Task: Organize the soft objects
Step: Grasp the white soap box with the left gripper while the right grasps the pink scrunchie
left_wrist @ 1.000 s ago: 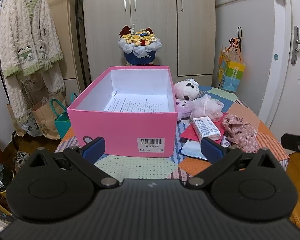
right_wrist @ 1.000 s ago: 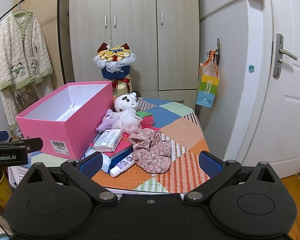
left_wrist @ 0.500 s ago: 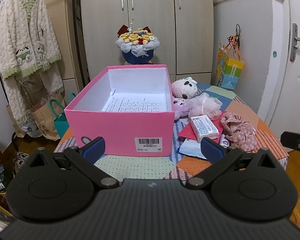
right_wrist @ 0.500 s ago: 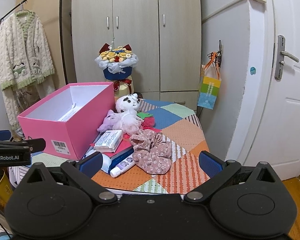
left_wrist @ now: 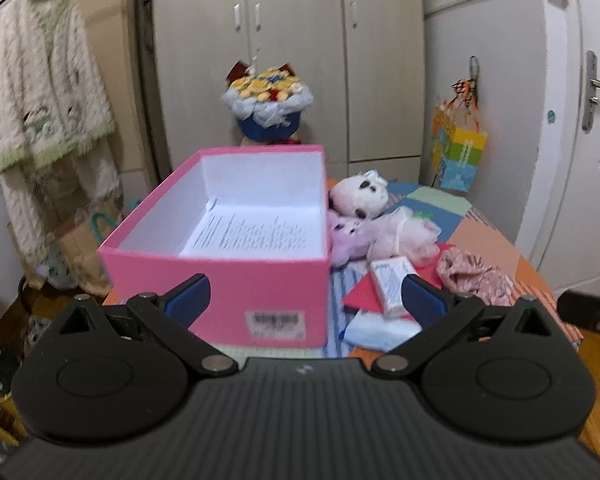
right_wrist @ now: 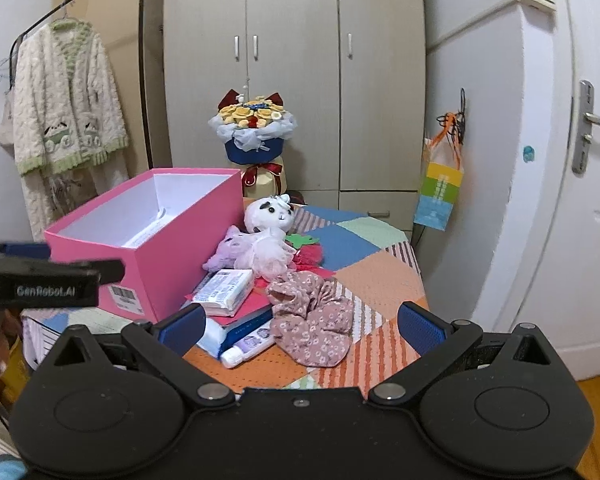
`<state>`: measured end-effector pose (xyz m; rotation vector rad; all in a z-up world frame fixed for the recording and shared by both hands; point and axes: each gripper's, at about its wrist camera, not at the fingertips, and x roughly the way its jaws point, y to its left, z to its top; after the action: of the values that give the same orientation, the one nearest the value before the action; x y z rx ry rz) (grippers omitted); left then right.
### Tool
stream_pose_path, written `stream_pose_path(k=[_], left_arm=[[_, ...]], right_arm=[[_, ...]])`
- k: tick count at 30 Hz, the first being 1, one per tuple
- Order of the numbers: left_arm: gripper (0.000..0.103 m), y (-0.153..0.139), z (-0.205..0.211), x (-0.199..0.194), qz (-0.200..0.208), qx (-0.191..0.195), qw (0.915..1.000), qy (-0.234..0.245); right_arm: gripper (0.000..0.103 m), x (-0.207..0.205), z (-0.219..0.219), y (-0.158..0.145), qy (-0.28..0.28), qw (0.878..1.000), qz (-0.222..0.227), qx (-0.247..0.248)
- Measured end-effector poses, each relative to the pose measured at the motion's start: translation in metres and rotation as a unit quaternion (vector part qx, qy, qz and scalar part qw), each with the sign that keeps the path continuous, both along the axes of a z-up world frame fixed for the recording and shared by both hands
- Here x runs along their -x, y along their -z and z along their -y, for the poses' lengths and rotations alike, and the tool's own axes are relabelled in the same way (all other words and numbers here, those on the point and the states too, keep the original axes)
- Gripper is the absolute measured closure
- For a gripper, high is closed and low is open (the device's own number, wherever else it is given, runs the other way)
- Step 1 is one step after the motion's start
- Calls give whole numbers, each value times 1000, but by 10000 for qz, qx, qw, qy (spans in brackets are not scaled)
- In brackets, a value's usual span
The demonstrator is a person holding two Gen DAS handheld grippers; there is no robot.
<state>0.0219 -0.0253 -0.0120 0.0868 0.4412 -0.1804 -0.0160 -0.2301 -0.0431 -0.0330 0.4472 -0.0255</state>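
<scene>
Left tool (left_wrist: pixel 306 296) and right tool (right_wrist: pixel 300 326) spread wide, empty; pink box (right_wrist: pixel 171 248) open on patchwork counter (right_wrist: pixel 380 280); panda plush (right_wrist: pixel 269 214), purple plush (right_wrist: pixel 229 250), floral scrunchie (right_wrist: pixel 312 320) beside box, tissue pack (right_wrist: pixel 225 292) among them; wardrobe (right_wrist: pixel 300 60) behind.

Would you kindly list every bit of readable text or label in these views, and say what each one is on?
"GenRobot.AI": on the left gripper body, seen in the right wrist view.
Barcode label on the pink box: too small to read.
Printed sheet inside the box: blurred.
White packet and tube: print too small to read.
</scene>
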Motion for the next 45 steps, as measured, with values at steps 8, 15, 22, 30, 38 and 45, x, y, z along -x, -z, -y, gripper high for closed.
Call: stream_pose_path(k=[8,15,22,30,38,45], left_arm=[[3,13,33,-34,165,216,9972,701],[25,24,67,-54,113,261,9899,1390],[37,42,93,-81,-314,-129,9905,1333],[42,73,91,-116,-1036,34,9911,838],[42,81,88,-109,-871,167,9942,607],[61,86,82,-105,-654,242,9959,580]], right_arm=[[0,-36,18,36,-398,9991,99,143],[7,-68,37,62,-653,9973,247,-207],[7,-90,53,79,-826,9946,186,-604],[11,-109,55,96,-919,9911,1,-966],[29,-107,49,110,-839,9920,146,-932],[73,-99,51,115,-752,9922,292,-945]])
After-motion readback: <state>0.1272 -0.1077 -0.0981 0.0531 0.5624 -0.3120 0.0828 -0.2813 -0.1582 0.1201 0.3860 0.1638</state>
